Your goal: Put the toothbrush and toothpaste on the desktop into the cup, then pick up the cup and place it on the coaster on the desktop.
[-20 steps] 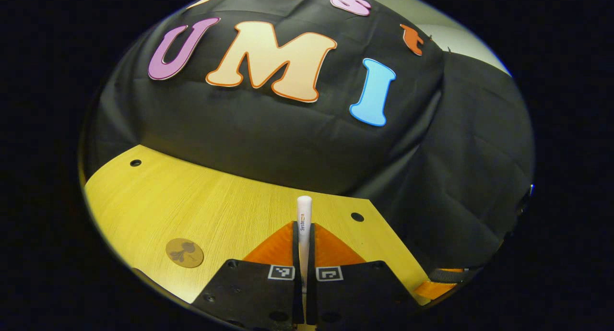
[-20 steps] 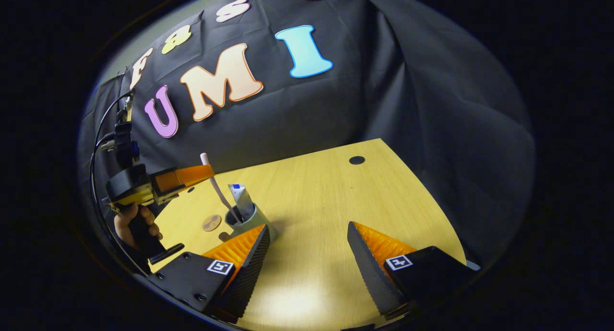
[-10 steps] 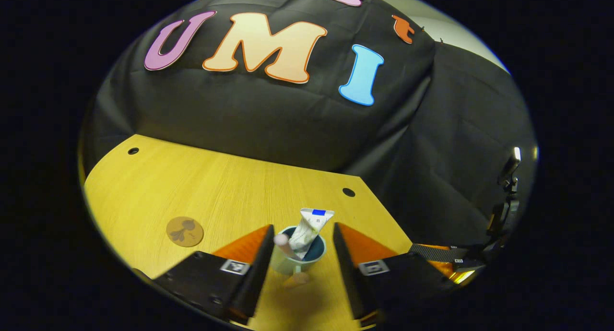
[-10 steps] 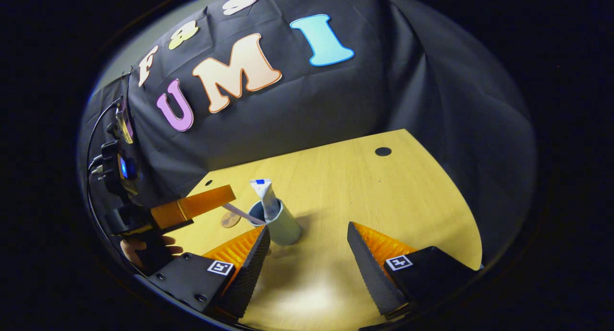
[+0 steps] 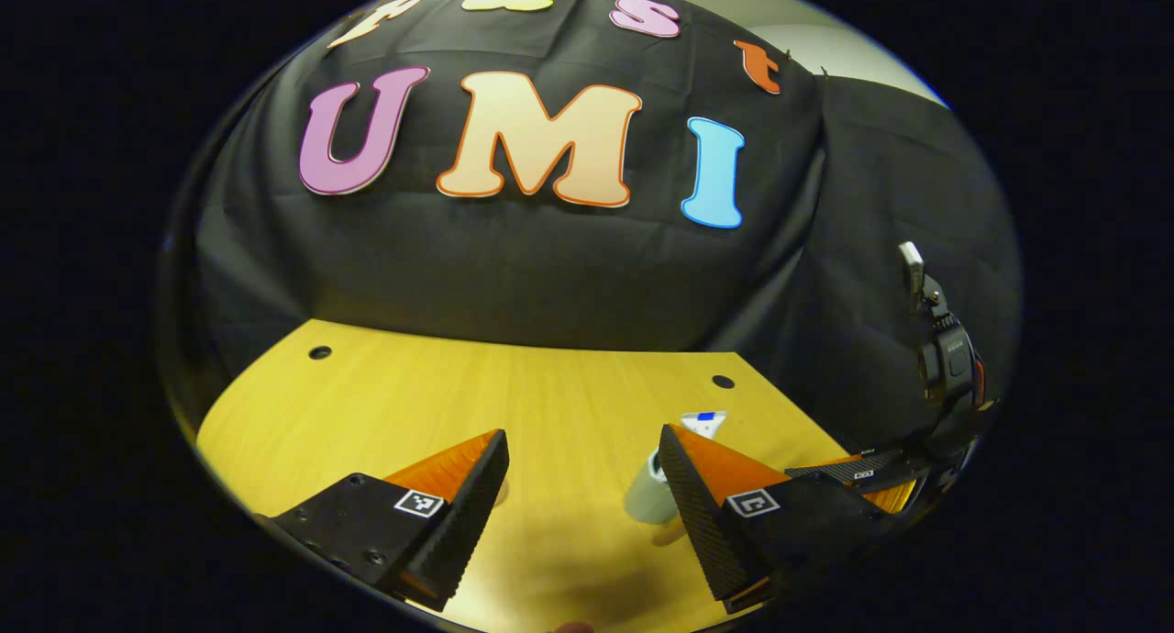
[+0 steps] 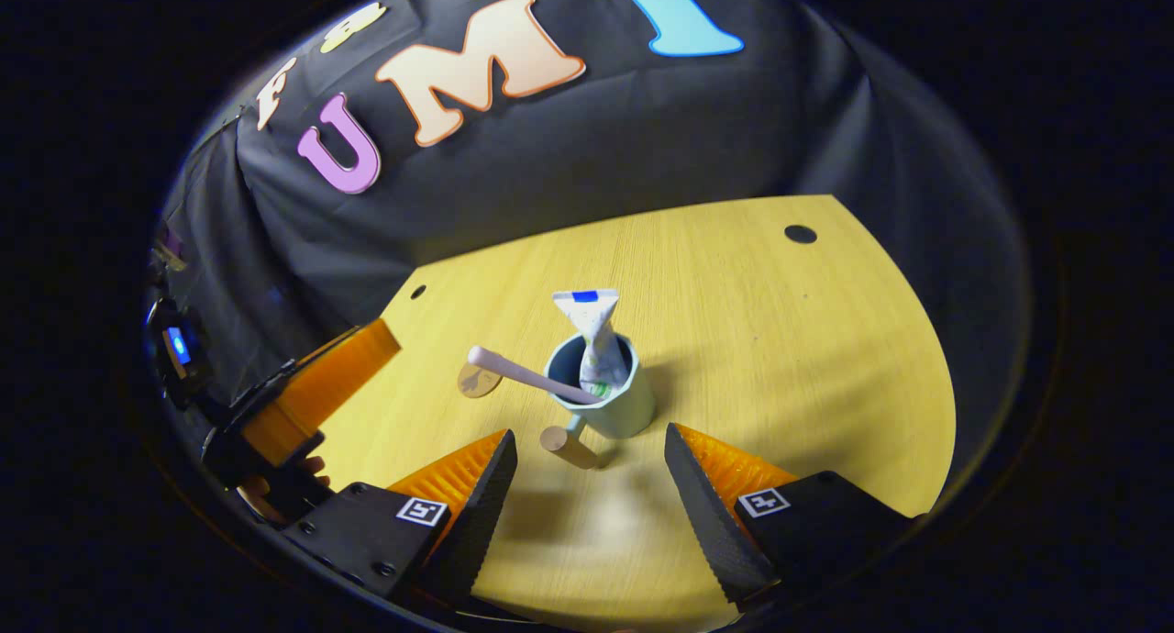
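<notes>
On the desktop [image 6: 734, 339] stands the cup [image 6: 610, 404]: toothpaste [image 6: 594, 335] upright inside, toothbrush [image 6: 527, 373] leaning out toward the coaster [image 6: 478, 381] (just beside the cup). Right gripper [image 6: 592, 486], near the cup, fingers spread, empty. Left gripper [image 5: 582, 486] likewise released.

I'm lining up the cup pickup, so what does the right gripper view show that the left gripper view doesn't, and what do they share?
Right gripper view: the toothbrush leaning out of the cup, the cup's handle, the coaster, and the left gripper farther off. Left gripper view: the right gripper at its right side. Shared: the cup, half hidden behind a finger in the left gripper view, the toothpaste and the desk.
</notes>
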Demonstrator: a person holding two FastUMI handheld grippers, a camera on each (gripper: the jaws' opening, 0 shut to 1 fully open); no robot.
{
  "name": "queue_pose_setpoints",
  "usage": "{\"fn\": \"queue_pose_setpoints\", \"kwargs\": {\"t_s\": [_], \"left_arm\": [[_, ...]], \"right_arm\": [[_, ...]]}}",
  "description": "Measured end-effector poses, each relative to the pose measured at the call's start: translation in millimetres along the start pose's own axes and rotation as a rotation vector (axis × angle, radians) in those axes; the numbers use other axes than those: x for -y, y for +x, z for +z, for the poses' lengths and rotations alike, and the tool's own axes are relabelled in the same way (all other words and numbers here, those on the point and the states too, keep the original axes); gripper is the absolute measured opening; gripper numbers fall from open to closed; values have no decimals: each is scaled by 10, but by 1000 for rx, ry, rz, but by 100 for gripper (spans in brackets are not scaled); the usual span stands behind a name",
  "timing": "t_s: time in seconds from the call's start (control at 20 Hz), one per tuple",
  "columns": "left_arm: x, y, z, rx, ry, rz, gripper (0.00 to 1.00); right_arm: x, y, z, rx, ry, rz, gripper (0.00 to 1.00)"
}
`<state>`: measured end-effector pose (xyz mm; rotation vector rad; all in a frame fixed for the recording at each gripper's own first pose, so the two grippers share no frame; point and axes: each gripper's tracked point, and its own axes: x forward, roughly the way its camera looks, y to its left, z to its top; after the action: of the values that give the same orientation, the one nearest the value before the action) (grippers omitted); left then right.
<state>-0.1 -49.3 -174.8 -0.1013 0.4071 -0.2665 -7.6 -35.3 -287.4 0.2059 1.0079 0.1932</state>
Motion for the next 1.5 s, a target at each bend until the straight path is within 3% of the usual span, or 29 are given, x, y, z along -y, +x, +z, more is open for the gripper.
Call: {"fn": "queue_pose_setpoints", "kwargs": {"t_s": [0.25, 0.3, 0.35, 0.55, 0.6, 0.7, 0.85, 0.9, 0.95, 1.0, 1.1, 1.15, 1.25, 1.4, 1.5], "left_arm": [[-578, -232, 0, 7, -16, 70, 95], [-692, -271, -17, 8, -25, 87, 95], [-810, -311, -33, 6, -35, 105, 95], [-1228, -453, -119, -6, -62, 168, 95], [-1314, -480, -136, -8, -67, 181, 95], [-1470, -542, -169, -14, -77, 206, 95], [-1647, -612, -198, -20, -85, 226, 95], [-1700, -621, -215, -21, -87, 231, 95], [-1744, -626, -226, -22, -90, 234, 95], [-1767, -630, -221, -24, -91, 235, 95], [-1833, -656, -226, -34, -95, 238, 95], [-1865, -656, -223, -35, -94, 239, 95], [-1922, -657, -227, -39, -94, 239, 95], [-1973, -635, -217, -43, -90, 226, 95], [-2008, -599, -216, -47, -87, 216, 95]], "right_arm": [[-55, 347, -162, -176, 39, -62, 94], [-56, 419, -165, -201, 50, -70, 99], [-55, 496, -172, -223, 59, -81, 94], [-18, 746, -227, -304, 53, -131, 99], [-11, 805, -235, -322, 46, -142, 94], [-7, 915, -308, -367, 46, -156, 98], [100, 1031, -388, -414, 22, -203, 93], [126, 1051, -410, -425, 19, -212, 82], [130, 1060, -431, -438, 26, -211, 77], [136, 1085, -455, -450, 28, -215, 79], [153, 1096, -501, -472, 24, -221, 66], [155, 1078, -488, -480, 22, -231, 49], [182, 1080, -488, -487, -13, -240, 34], [113, 1100, -487, -478, -43, -227, 26], [-11, 1111, -502, -474, -33, -203, 31]]}}
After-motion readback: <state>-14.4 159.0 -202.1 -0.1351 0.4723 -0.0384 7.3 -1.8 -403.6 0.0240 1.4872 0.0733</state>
